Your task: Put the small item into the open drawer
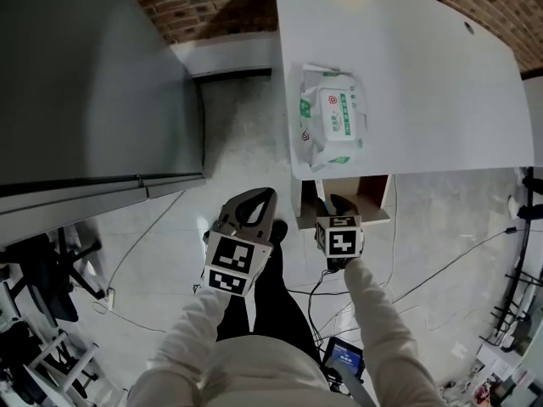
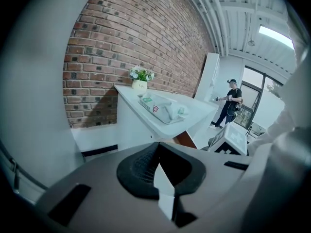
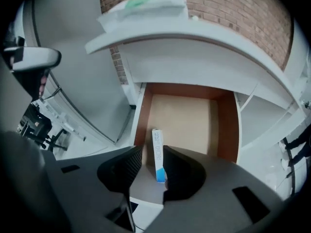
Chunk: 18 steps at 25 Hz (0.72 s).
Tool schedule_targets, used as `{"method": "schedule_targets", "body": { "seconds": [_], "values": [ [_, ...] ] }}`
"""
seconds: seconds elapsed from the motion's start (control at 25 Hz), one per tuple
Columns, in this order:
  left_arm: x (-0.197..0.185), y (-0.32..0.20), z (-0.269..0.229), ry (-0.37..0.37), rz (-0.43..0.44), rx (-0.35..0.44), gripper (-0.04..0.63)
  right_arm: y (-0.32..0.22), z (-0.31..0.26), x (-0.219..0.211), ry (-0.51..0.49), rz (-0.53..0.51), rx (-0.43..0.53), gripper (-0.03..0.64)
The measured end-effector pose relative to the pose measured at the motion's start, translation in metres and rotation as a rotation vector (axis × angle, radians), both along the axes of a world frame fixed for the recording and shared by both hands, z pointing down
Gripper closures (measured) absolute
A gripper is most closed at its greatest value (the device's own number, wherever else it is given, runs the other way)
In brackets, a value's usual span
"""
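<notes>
Gripper on right (image 3: 152, 149) gapes around slim box (image 3: 158, 159)

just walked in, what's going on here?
A person works two handheld grippers at a white desk. The right gripper hangs over the open drawer with a small white-and-blue box between its jaws. The jaws stand wider than the box, so it isn't clamped. I can't tell whether it already rests on the drawer floor. The left gripper is off to the side, jaws together and empty. A pack of wipes lies on the desk.
</notes>
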<state>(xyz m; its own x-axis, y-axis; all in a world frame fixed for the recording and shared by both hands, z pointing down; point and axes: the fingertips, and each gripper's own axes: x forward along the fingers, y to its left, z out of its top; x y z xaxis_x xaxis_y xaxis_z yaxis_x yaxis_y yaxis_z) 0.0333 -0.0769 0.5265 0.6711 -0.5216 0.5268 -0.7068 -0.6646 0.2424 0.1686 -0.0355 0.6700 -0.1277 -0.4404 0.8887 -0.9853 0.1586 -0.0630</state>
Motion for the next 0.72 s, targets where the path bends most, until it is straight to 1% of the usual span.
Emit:
{"method": "schedule_targets", "body": {
  "seconds": [0.12,0.44,0.56,0.72],
  "values": [
    [0.001,0.001,-0.001,-0.012,0.021,0.002,0.578,0.003,-0.026,0.0,-0.017,0.031,0.052,0.475],
    [0.014,0.0,-0.012,-0.02,0.093,0.027,0.578,0.007,-0.093,0.001,-0.099,0.16,0.208,0.487],
    [0.02,0.001,-0.018,-0.022,0.125,0.039,0.578,0.01,-0.122,-0.004,-0.121,0.184,0.272,0.51],
    [0.028,0.003,-0.027,-0.021,0.162,0.052,0.578,0.014,-0.159,-0.007,-0.151,0.233,0.355,0.521]
  ]
}}
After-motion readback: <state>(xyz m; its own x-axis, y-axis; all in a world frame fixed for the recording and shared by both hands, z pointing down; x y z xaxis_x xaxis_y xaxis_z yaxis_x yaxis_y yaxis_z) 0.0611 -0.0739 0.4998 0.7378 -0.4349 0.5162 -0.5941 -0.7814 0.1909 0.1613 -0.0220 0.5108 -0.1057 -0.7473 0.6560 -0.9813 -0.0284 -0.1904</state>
